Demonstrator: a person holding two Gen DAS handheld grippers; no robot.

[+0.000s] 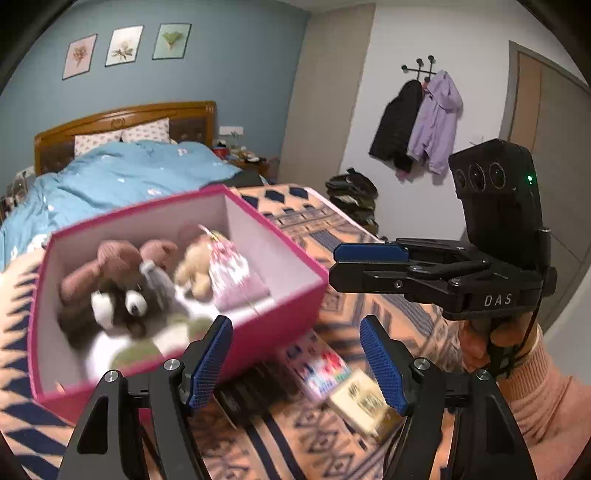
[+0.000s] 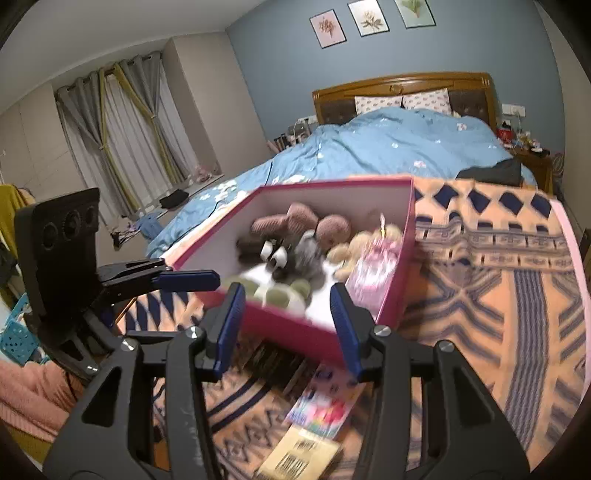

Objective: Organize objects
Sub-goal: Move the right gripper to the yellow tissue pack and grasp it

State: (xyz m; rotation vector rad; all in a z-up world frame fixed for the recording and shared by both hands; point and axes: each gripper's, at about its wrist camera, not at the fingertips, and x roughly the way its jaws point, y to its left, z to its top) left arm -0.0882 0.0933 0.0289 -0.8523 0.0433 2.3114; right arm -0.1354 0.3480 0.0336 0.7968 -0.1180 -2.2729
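A bedroom with a blue wall (image 1: 221, 55) and three flower pictures (image 2: 367, 16). A wooden bed (image 2: 406, 83) has a blue blanket (image 1: 129, 173). Grey curtains (image 2: 122, 129) cover the window. Two coats (image 1: 417, 122) hang on a white wall.

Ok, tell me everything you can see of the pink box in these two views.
The pink box is an open, lidless rectangular carton, seemingly card, bright pink outside and pale inside. It rests upright on the patterned orange and navy blanket at the foot of the bed. Inside lie several stuffed toys: a brownish-pink knitted one, a dark one with white patches, a tan bear, plus a pink floral pouch. Motion blur hides finer detail. Neither gripper touches it.
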